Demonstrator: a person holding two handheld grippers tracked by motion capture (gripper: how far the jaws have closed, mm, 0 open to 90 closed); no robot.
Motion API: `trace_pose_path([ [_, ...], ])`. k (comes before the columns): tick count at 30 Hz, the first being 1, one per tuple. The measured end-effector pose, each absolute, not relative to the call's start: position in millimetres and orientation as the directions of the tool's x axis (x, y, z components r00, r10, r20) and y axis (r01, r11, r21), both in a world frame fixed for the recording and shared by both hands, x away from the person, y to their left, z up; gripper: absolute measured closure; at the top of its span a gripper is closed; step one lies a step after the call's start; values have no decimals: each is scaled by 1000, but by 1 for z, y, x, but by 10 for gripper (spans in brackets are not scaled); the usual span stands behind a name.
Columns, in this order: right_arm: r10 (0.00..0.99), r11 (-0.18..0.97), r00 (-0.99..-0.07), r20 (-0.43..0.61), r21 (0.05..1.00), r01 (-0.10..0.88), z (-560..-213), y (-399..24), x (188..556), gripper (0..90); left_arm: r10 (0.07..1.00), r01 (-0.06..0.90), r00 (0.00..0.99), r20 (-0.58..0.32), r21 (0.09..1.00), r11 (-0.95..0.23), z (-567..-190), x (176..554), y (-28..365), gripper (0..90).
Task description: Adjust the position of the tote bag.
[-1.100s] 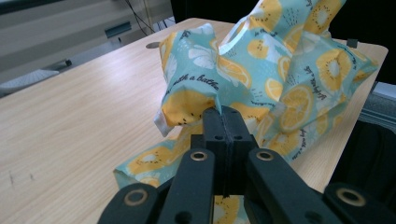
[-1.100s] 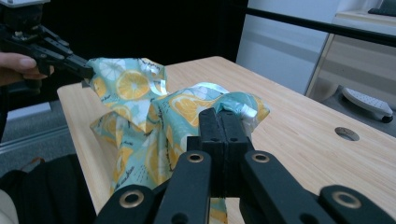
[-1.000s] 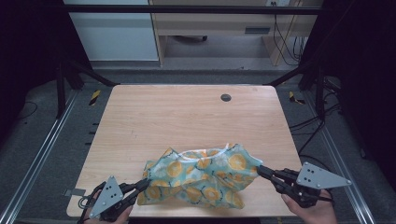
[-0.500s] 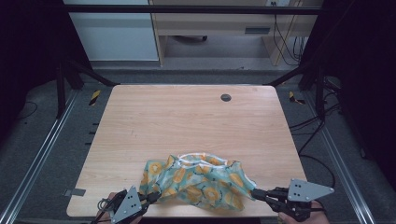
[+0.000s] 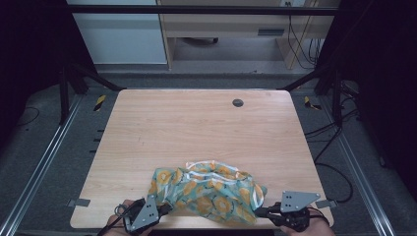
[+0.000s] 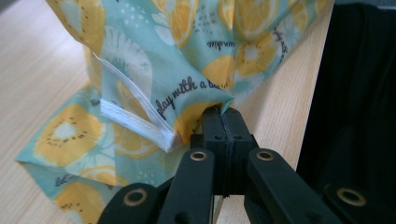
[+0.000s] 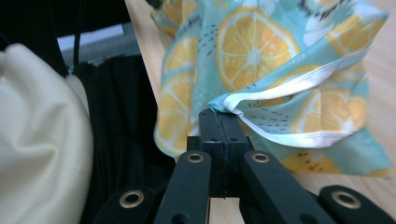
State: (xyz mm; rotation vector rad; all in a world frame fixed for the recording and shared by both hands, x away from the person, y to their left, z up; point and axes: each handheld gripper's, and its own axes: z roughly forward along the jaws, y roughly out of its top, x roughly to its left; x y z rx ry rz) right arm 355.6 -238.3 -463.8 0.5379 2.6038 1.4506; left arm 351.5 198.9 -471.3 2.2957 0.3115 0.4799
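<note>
A teal cloth printed with orange slices (image 5: pixel 209 191) lies bunched near the table's front edge. My left gripper (image 5: pixel 164 209) sits at the cloth's left end, shut on a pinch of the cloth (image 6: pixel 187 70). At the cloth's right end my right gripper (image 5: pixel 260 212) is shut on a white-hemmed corner of the cloth (image 7: pixel 280 74). In each gripper view the two black jaws meet with fabric pinched at their tips, as the left gripper (image 6: pixel 224 114) and right gripper (image 7: pixel 218 114) show. Both hands are low at the front edge.
The wooden table (image 5: pixel 196 128) has a small dark round grommet (image 5: pixel 238 103) near its far edge. Black frame posts and cables stand around the table. In the right gripper view a cream-coloured fabric (image 7: pixel 37 140) and dark clothing lie past the table's edge.
Both grippers have come down and toward the table's front edge, drawing the cloth with them. The cloth now lies lower and more bunched on the wood.
</note>
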Motion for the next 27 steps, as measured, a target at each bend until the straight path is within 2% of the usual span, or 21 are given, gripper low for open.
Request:
trace_pose_path([
  [7,383,545,-921,70,788,287,-477,-236,369,900,334,85,909,249,673,-734,-480,364,192,900],
  [14,417,562,-906,68,765,316,-484,-233,382,900,341,100,904,259,647,-756,-485,376,187,900],
  [27,509,548,-860,35,758,355,-483,-236,400,900,426,173,864,268,637,-751,-488,395,187,900],
])
